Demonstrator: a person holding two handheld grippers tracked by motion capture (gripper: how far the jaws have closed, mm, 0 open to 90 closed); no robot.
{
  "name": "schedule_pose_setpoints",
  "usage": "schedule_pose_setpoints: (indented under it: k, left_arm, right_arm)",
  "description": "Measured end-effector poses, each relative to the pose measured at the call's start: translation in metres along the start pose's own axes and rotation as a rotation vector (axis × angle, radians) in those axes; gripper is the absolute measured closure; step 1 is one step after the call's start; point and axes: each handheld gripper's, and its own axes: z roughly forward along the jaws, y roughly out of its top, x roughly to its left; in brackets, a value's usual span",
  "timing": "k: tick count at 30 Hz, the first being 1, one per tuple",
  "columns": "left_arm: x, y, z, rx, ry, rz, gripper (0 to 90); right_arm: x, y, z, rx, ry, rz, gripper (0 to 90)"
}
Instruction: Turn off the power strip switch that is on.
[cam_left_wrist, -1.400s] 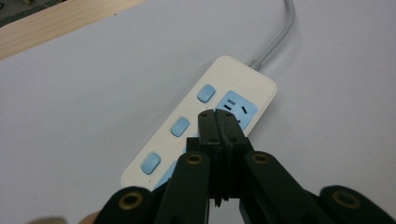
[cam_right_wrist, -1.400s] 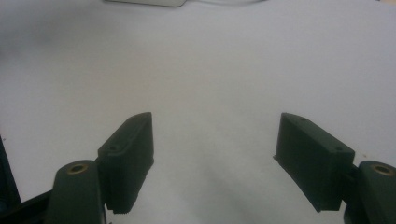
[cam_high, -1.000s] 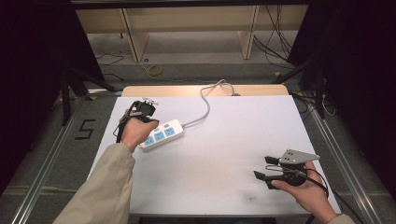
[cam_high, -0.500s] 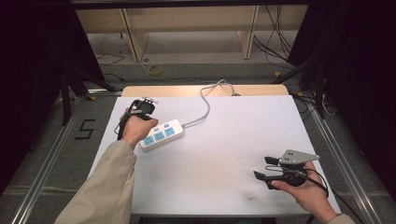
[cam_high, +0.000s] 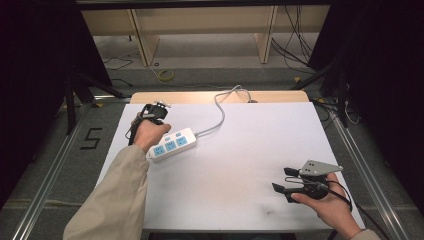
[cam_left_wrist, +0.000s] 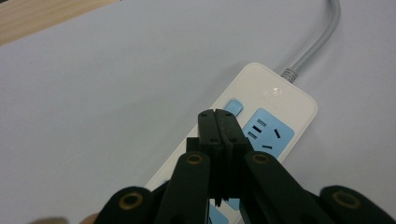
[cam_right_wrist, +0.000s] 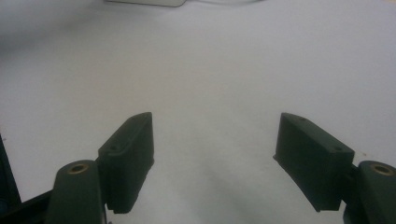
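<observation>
1. The left gripper (cam_left_wrist: 218, 122), black hinged plastic with its jaws pressed together on nothing, is hovering over the white rounded plastic power strip with pale blue sockets (cam_high: 171, 144). Judging by the closed tip beside the small blue switch button (cam_left_wrist: 233, 107), it is aiming to press it.
2. The strip is lying at about ten o'clock on the matte white table sheet (cam_high: 250, 150), its grey rubbery cable (cam_high: 220, 112) curving off toward twelve o'clock.
3. The right gripper (cam_high: 287, 181), at about four o'clock, is resting in the hand with jaws spread wide and nothing between them, likely waiting clear of the work.
4. Its blocky dark pads (cam_right_wrist: 128, 154) are looking smooth and flat-faced.
</observation>
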Motion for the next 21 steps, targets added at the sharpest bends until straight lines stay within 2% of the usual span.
schedule_pose_setpoints:
  k: [21]
  left_arm:
    - [0.007,0.001,0.013,0.041,0.012,-0.009,89.9]
  right_arm:
    - [0.0,0.0,0.001,-0.003,0.003,0.003,28.4]
